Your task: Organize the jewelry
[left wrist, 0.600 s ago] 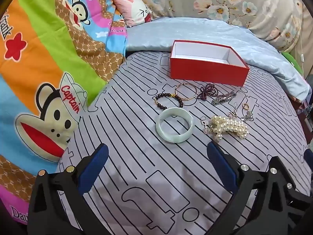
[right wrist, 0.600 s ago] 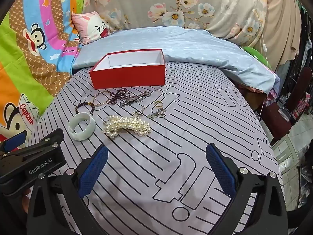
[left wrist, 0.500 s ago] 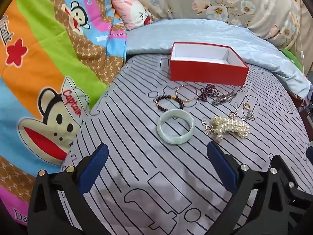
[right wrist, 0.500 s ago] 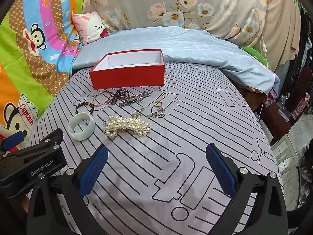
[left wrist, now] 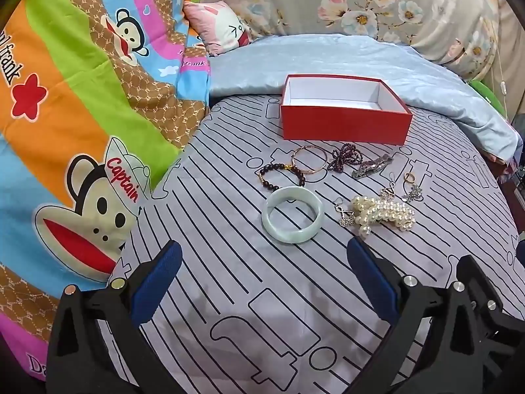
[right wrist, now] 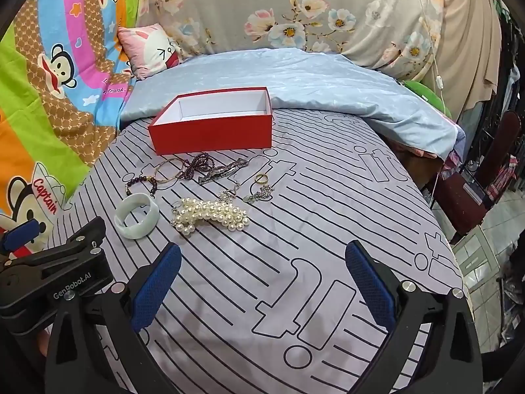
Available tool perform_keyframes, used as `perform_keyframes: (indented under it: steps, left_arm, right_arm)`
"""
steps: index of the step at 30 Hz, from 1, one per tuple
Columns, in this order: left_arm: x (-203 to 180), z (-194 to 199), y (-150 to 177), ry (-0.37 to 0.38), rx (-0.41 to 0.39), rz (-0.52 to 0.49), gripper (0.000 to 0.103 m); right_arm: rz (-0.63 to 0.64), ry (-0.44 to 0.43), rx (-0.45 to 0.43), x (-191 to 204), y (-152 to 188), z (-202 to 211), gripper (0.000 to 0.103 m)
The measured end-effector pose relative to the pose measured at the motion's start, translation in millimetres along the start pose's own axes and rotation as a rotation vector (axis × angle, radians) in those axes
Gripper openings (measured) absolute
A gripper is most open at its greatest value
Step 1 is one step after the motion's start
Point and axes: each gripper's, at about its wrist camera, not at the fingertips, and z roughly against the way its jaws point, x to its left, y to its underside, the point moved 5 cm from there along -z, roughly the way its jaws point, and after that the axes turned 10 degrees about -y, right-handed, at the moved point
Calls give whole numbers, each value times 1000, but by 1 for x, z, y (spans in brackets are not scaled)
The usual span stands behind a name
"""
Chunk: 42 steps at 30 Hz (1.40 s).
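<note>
The left gripper (left wrist: 262, 262) stands wide with nothing between its blue pads (left wrist: 157, 282), tilted down over the striped bedsheet (left wrist: 229, 289). The right gripper (right wrist: 262, 262) is just as wide and equally unladen; the left one's black body shows at its eight o'clock.

From the left gripper, the pale green bangle (left wrist: 293, 214) lies flat at twelve o'clock, nearest of all the jewelry. Just past it sits the dark bead bracelet (left wrist: 281, 175), touching a thin gold bangle (left wrist: 309, 159). At one o'clock the pearl cluster (left wrist: 383, 213) rests with a small earring (left wrist: 344, 214) at its left end. Beyond lie a dark red bead strand (left wrist: 345, 160), a metal hair clip (left wrist: 370, 166) and a gold ring (left wrist: 409, 178).

The red box (left wrist: 344, 121), open and white inside, stands farther off at twelve o'clock, its far side against a light blue quilt (left wrist: 328, 55). A cartoon monkey blanket (left wrist: 65, 115) fills nine o'clock, a small pink pillow (left wrist: 216, 26) eleven o'clock.
</note>
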Motion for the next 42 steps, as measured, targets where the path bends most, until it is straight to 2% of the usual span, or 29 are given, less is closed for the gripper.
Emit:
perform_keyframes:
  steps: [42]
  left_arm:
    - [3,-4,3,-3,12,0,98]
  right_arm:
    - [-4,-4,2,2,-1,3,98]
